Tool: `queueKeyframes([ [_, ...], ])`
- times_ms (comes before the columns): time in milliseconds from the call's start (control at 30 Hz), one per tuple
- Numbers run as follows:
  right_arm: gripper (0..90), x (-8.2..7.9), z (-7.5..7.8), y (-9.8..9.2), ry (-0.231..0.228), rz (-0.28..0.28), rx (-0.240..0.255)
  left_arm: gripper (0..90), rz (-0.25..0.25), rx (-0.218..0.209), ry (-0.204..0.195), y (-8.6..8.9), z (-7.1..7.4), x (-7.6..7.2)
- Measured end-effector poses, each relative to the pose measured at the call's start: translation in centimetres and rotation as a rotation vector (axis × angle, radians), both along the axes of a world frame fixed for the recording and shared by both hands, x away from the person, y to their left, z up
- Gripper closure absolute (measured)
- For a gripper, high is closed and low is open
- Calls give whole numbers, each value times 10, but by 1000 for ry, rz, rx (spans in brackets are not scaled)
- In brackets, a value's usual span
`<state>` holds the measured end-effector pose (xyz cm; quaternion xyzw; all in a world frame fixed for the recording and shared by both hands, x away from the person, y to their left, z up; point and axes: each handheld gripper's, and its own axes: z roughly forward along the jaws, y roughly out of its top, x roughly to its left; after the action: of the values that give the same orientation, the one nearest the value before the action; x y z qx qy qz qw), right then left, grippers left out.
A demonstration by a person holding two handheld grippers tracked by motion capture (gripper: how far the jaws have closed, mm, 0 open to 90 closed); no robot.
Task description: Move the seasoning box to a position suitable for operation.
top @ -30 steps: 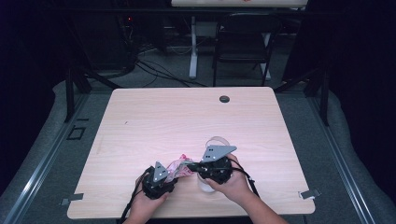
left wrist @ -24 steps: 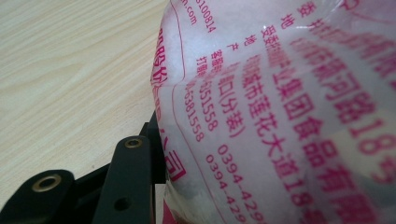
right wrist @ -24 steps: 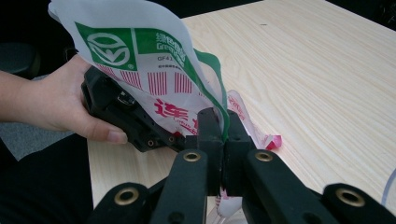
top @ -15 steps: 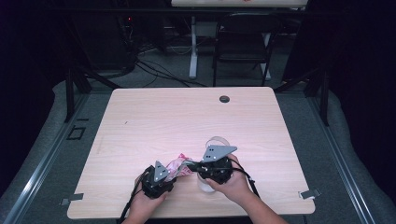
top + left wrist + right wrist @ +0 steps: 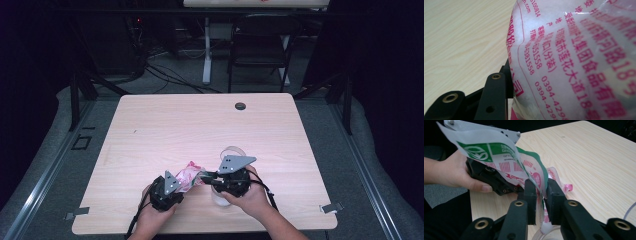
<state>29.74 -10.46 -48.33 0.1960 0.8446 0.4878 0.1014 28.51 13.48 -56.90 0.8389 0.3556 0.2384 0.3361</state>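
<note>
While the person stands at the near edge of the bench, both hands work on one printed plastic bag that sits between the two tools. The left gripper holds the fat part of the bag, with one black jaw pressed right against the plastic, so the bag stays up and does not flop down. It looks like a firm hold, with the jaws partly apart because the bag is thick. The right gripper has its two jaws on either side of the bag's thin top edge. Those jaws have just been opening, and now there is a small gap around the plastic, so they seem to be letting go. A clear round cup stands just under the right gripper, close to the bag. I think the bag is held up and near the cup so its stuff can be tipped in.
</note>
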Motion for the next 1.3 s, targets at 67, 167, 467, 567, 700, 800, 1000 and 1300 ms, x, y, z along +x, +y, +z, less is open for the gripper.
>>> queueKeyframes([
  [67, 776, 0, 1, -1, -7, -2, -3, 589, 5, 5, -14, 1, 2, 0],
  [167, 747, 0, 2, -3, -10, -4, -5, 590, 19, 18, -36, 3, 5, 0],
  [467, 665, 0, 7, -6, -58, -4, -5, 591, 40, 49, -71, 7, 12, 0],
  [567, 638, -1, 8, -6, -82, -1, -11, 591, 43, 58, -71, 9, 13, 1],
  [700, 615, -1, 9, -6, -101, 9, -23, 591, 52, 58, -79, 9, 14, 1],
  [800, 572, -3, 10, -5, -133, 12, -29, 591, 51, 68, -82, 8, 14, 0],
  [1000, 553, -6, 14, -4, -172, 29, -40, 591, 50, 81, -81, 7, 13, 0],
  [1300, 533, -10, 18, -2, -194, 43, -45, 592, 37, 98, -87, 5, 13, 0],
])
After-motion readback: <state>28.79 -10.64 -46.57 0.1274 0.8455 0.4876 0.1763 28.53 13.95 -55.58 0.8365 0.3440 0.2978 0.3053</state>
